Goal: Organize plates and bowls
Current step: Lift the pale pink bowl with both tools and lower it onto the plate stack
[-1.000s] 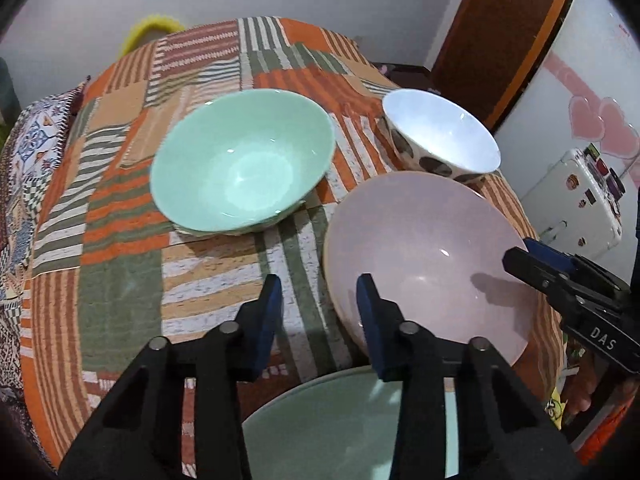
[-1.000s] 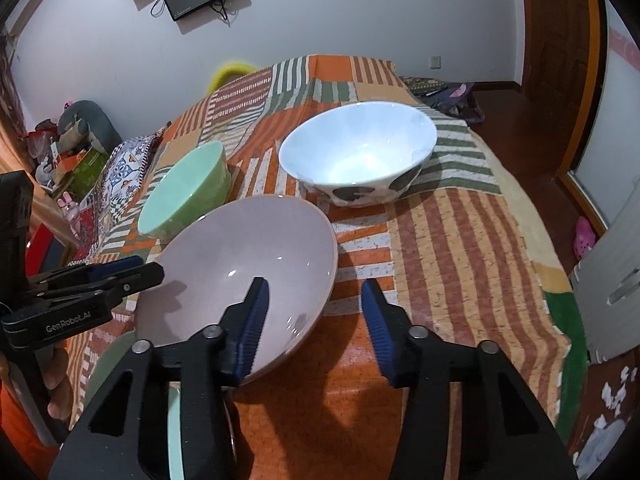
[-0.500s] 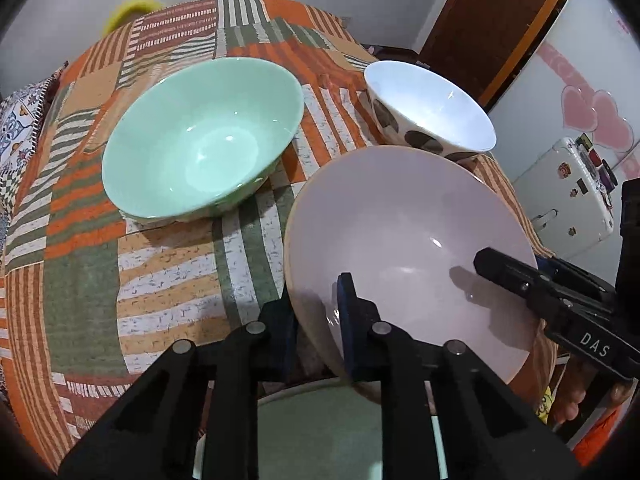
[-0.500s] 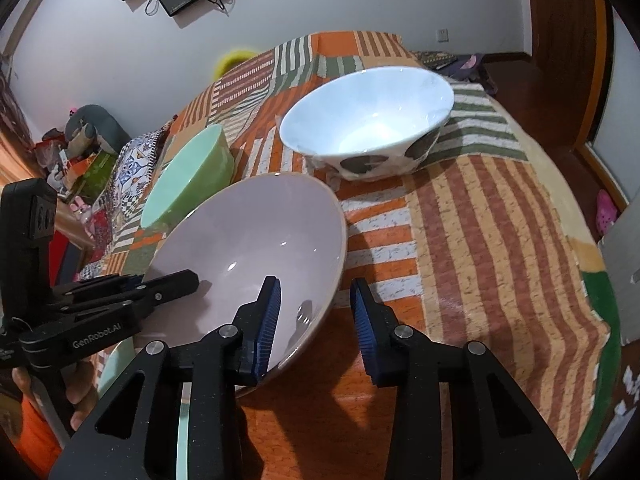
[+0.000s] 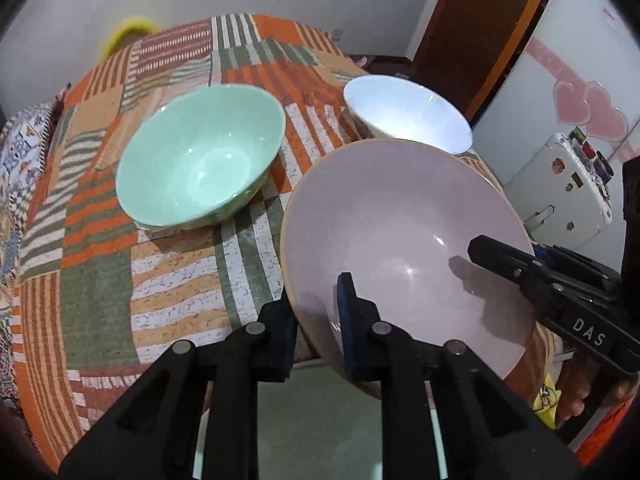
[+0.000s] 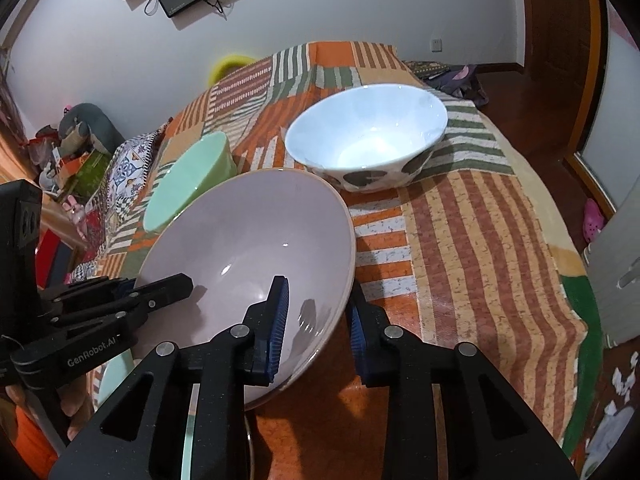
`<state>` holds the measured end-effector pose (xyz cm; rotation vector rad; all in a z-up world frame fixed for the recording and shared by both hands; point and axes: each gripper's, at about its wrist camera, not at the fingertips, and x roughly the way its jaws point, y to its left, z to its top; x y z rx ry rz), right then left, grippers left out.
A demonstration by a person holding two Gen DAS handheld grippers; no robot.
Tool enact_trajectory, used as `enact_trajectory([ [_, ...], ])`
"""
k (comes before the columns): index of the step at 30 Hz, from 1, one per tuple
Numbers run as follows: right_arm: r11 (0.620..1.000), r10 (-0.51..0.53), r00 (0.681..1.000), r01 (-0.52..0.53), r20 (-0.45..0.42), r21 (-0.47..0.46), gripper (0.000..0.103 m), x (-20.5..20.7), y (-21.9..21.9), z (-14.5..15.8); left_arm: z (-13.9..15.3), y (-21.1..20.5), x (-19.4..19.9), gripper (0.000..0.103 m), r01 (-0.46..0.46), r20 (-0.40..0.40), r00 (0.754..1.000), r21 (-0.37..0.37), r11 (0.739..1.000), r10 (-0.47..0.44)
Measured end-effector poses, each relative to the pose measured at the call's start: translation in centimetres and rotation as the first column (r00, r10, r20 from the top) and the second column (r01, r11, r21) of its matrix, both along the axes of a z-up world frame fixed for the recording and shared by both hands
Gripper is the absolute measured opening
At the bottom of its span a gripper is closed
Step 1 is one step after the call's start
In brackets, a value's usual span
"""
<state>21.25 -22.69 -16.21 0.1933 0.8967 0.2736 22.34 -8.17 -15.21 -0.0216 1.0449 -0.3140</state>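
Observation:
A large pale pink bowl (image 5: pixel 400 220) sits in front of both grippers, over a mint plate (image 5: pixel 320 432). My left gripper (image 5: pixel 314 320) is shut on the bowl's near rim, one pad inside and one outside. My right gripper (image 6: pixel 318 320) straddles the opposite rim of the pink bowl (image 6: pixel 248 240). Its jaws are closing, and a gap still shows at the inner pad. A mint green bowl (image 5: pixel 200 160) stands behind on the left. A white bowl with dark spots (image 6: pixel 368 136) stands behind on the right.
A striped orange and green cloth (image 6: pixel 460 240) covers the round table, whose edge drops off at the right. A white sticker-covered box (image 5: pixel 560 200) and a wooden door stand beyond. Clutter (image 6: pixel 80 152) lies past the table's left side.
My left gripper moved onto the pink bowl's near rim and shut on it. My right gripper's jaws narrowed around the other rim. The pink bowl now looks larger and closer.

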Motion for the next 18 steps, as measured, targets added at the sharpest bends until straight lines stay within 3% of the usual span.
enact_trajectory([
  [18, 0.999, 0.052, 0.993, -0.05, 0.105, -0.021, 0.026, -4.4, 3.5, 4.7, 6.2, 4.2, -6.2, 0.018, -0.069, 0.104, 0.992, -0.058, 0.996, 0.075],
])
